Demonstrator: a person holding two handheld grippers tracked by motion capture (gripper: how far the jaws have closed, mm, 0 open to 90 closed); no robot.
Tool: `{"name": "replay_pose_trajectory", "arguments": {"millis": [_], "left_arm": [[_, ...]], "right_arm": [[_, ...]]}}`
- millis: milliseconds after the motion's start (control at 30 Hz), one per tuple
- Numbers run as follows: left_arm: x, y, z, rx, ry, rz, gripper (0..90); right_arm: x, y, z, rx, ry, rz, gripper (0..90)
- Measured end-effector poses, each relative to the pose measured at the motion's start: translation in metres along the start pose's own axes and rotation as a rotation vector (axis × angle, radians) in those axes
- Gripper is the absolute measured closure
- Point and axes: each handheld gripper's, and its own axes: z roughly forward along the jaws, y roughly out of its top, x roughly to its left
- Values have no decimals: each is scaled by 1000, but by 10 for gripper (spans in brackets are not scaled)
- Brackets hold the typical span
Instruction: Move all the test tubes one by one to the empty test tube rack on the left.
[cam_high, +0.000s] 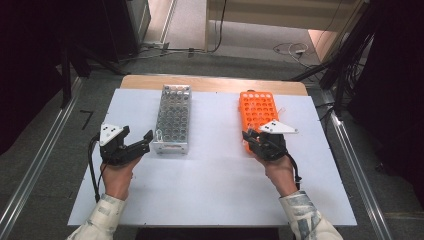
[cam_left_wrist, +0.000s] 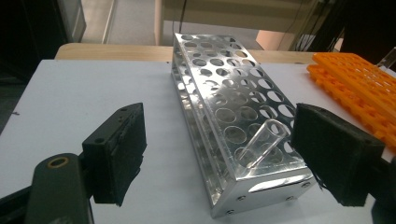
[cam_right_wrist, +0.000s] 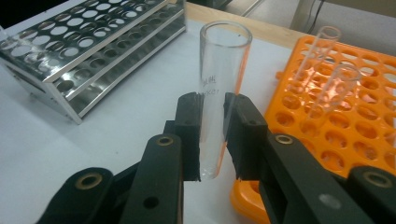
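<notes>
A silver metal tube rack stands left of centre on the white table, and an orange plastic rack stands to its right. My right gripper is shut on a clear glass test tube, held upright just left of the orange rack. Two more clear tubes stand in the orange rack's holes. My left gripper is open, its jaws spread wide at the near end of the metal rack. One clear tube leans in a near-corner hole of that rack.
The table's wooden back edge runs behind both racks. Dark equipment and cables surround the table on the floor. Bare white surface lies between the two racks and in front of them.
</notes>
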Motion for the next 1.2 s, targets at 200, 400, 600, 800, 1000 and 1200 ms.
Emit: {"name": "replay_pose_trajectory", "arguments": {"millis": [200, 400, 600, 800, 1000, 1200], "left_arm": [[-7, 1, 0, 1, -43, -6, 182], [-22, 3, -4, -8, -90, 18, 192], [-38, 2, -4, 6, -141, 45, 206], [-56, -2, 3, 37, -199, 75, 207], [-73, -6, 8, 60, -253, 108, 234], [-93, -10, 17, 81, -351, 127, 288]], "right_arm": [[13, 0, 8, 15, 34, -20, 731], [25, 0, 13, 28, 60, -53, 732], [34, 0, 18, 34, 82, -76, 731], [44, 0, 23, 46, 103, -97, 731], [53, -4, 28, 66, 121, -121, 731], [64, -4, 31, 69, 151, -134, 731]]}}
